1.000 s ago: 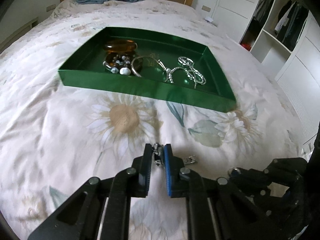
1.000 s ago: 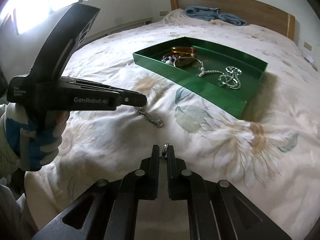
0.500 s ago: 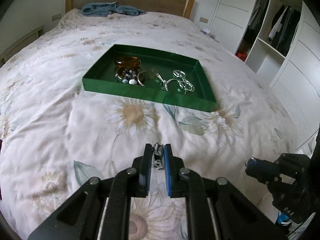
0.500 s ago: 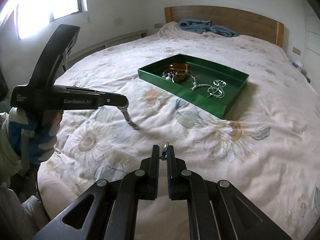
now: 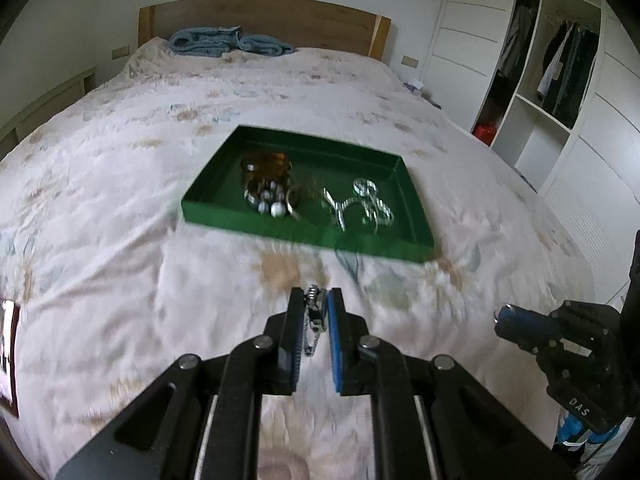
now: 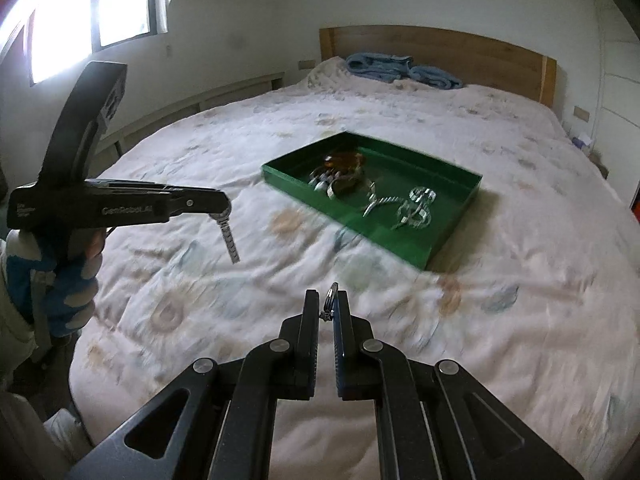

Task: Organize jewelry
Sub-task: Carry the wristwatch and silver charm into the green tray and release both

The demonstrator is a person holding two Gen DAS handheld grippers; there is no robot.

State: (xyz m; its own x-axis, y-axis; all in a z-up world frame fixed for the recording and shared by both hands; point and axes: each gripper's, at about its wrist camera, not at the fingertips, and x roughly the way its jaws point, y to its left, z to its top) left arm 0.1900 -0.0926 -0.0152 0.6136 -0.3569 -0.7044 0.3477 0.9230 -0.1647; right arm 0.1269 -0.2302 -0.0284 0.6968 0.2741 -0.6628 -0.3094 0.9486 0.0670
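Observation:
My left gripper [image 5: 314, 300] is shut on a silver chain bracelet [image 5: 314, 316]; in the right wrist view the gripper [image 6: 224, 206] is at the left and the bracelet [image 6: 229, 238] dangles from it above the bed. My right gripper [image 6: 329, 304] is shut on a small metal ring [image 6: 330, 296], held above the quilt; it also shows at the right of the left wrist view [image 5: 500, 320]. A green tray [image 5: 304, 230] lies ahead on the bed holding an amber bangle [image 5: 266, 162], a beaded bracelet [image 5: 268, 200] and silver chains [image 5: 370, 204]. The tray shows in the right wrist view [image 6: 384, 236].
The bed has a floral quilt [image 5: 120, 208] and a wooden headboard [image 5: 260, 16] with a folded blue towel [image 5: 224, 42]. An open wardrobe [image 5: 552, 80] stands at the right. Windows [image 6: 80, 8] are at the left.
Both grippers have pulled back and risen from the quilt, so the tray looks smaller. The bracelet has been lifted off the bed and now hangs free from my left gripper.

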